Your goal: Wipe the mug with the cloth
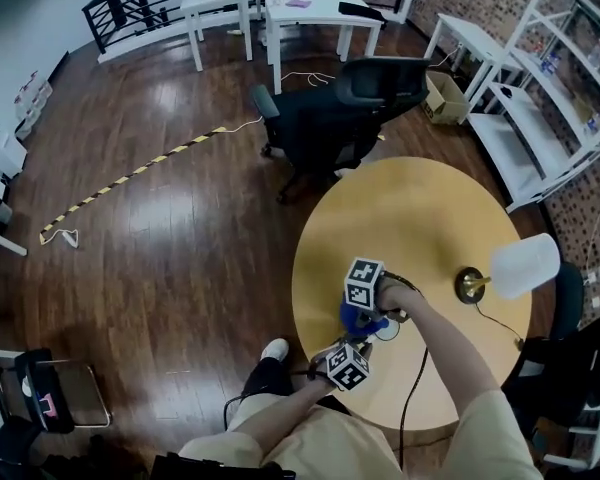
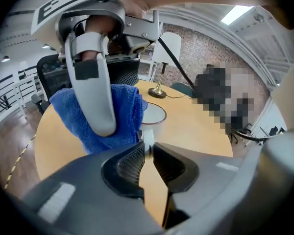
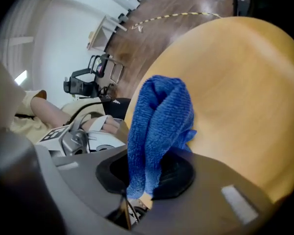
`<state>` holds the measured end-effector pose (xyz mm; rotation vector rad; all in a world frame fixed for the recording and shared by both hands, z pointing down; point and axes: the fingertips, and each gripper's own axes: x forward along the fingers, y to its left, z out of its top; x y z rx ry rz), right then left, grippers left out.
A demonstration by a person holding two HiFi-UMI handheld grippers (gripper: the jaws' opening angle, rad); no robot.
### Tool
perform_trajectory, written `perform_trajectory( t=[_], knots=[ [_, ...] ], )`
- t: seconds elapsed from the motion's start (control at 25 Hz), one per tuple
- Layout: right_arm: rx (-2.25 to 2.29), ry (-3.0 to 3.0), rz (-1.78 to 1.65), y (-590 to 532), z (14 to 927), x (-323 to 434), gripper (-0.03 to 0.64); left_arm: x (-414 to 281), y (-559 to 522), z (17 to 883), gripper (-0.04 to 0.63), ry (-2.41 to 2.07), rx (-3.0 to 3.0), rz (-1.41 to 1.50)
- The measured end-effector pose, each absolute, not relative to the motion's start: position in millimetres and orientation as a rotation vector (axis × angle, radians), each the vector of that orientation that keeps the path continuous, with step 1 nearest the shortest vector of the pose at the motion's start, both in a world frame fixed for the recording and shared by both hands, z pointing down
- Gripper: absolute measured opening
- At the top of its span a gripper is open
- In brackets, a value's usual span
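Left gripper [image 2: 147, 152] first: its jaws are pinched almost together on the white handle of the mug [image 2: 154, 115], so the mug is pinned. It stands upright near the tabletop's [image 1: 420, 218] near edge, mouth up, handle pointing back at the person. Directly past it, on its left side, hangs the blue cloth [image 2: 120, 116], bunched and drooping, just beside the rim and maybe brushing it. The right gripper [image 3: 147, 178] has the cloth clamped tight between its pads, so the wiping arm sits right over the mug and, I'd judge, needs only a short swing across. Further right, a lamp [image 1: 470, 285] stands by the right edge. Round wooden top, dark wood floor [image 1: 160, 258], office chair [image 1: 330, 118] beyond.
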<state>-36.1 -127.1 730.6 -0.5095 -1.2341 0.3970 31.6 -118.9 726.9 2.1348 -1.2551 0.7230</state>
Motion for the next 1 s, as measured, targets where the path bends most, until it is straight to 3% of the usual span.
perform_trajectory(
  t=[1.0],
  knots=[
    [-0.378, -1.260, 0.356, -149.1, 757.2, -32.6, 0.064, 35.5, -113.0, 734.1, 0.046, -1.251, 2.110, 0.760]
  ],
)
